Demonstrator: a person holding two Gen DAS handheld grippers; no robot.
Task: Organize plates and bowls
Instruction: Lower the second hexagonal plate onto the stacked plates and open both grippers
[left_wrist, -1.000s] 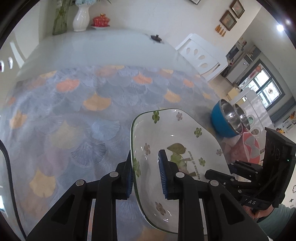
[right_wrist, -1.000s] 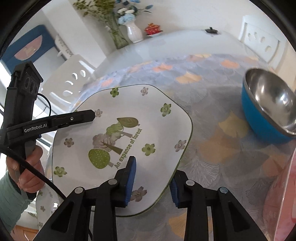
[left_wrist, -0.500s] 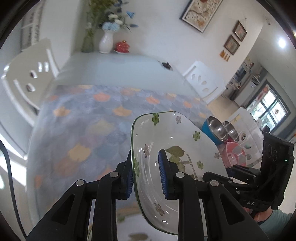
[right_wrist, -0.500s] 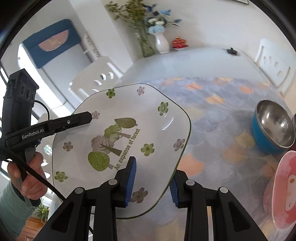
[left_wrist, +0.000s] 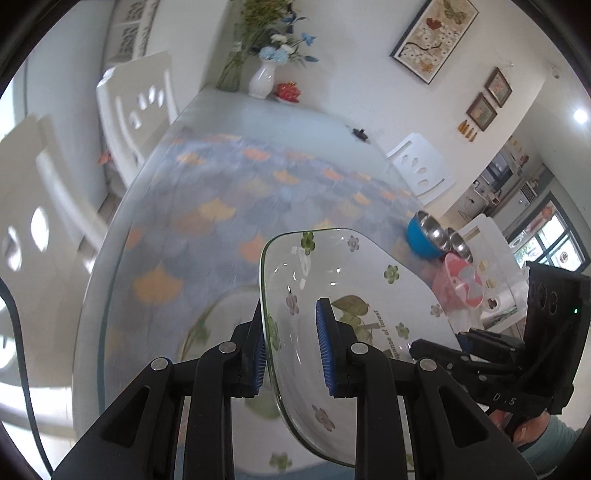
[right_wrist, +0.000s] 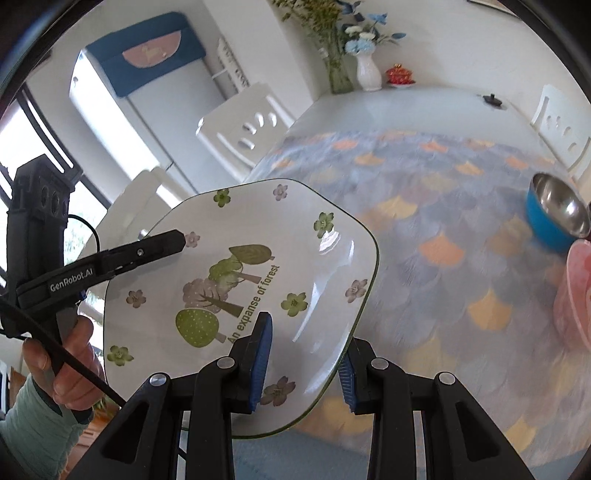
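You hold one white, rounded-square ceramic plate printed with green trees and small flowers (right_wrist: 255, 280) between both grippers, clear above the counter (right_wrist: 424, 229). Your left gripper (left_wrist: 291, 354) is nearly closed, its blue pads pinching the plate's left rim. Your right gripper (right_wrist: 303, 354) stands a little wider and clamps the near right rim, one pad on the plate's face and the other beneath. Compared with a second ago, the plate sits unchanged in both grips, but the scale-patterned counter has dropped away and the view has swung left: white chairs (left_wrist: 136, 110) now show beyond the counter's left edge, and the blue bowl with a steel lining (right_wrist: 554, 214) has receded to the far right, beside a pink dish (right_wrist: 576, 291). A second plate of the same floral pattern (left_wrist: 218, 332) appears, blurred, on the counter below the held one. This suggests the carry is under way, and that lower plate looks like the likely stacking place.
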